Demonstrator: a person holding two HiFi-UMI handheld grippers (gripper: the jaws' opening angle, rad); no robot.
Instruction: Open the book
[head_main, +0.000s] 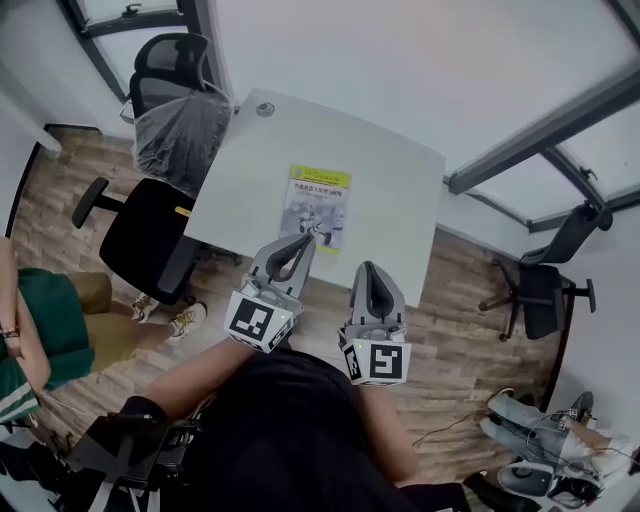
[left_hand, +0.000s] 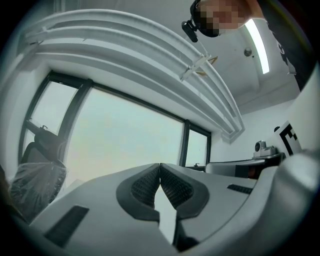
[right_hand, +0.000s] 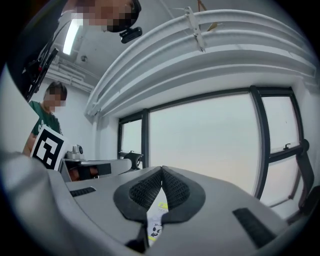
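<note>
A closed book (head_main: 317, 205) with a yellow band across the top of its cover lies flat near the middle of the white table (head_main: 390, 180). My left gripper (head_main: 308, 240) is shut with nothing in it; its tip stands over the book's near edge in the head view. In the left gripper view the left gripper (left_hand: 159, 165) shows its pads meeting. My right gripper (head_main: 367, 267) hangs to the right of the book by the table's near edge. Its tips (right_hand: 162, 170) touch, and a strip of the book (right_hand: 156, 220) shows below them.
A black office chair (head_main: 175, 120) with a plastic-wrapped back stands at the table's left side. Another chair (head_main: 545, 285) stands at the right by the wall. A person in green (head_main: 40, 335) sits at the left. A round grommet (head_main: 265, 109) marks the table's far corner.
</note>
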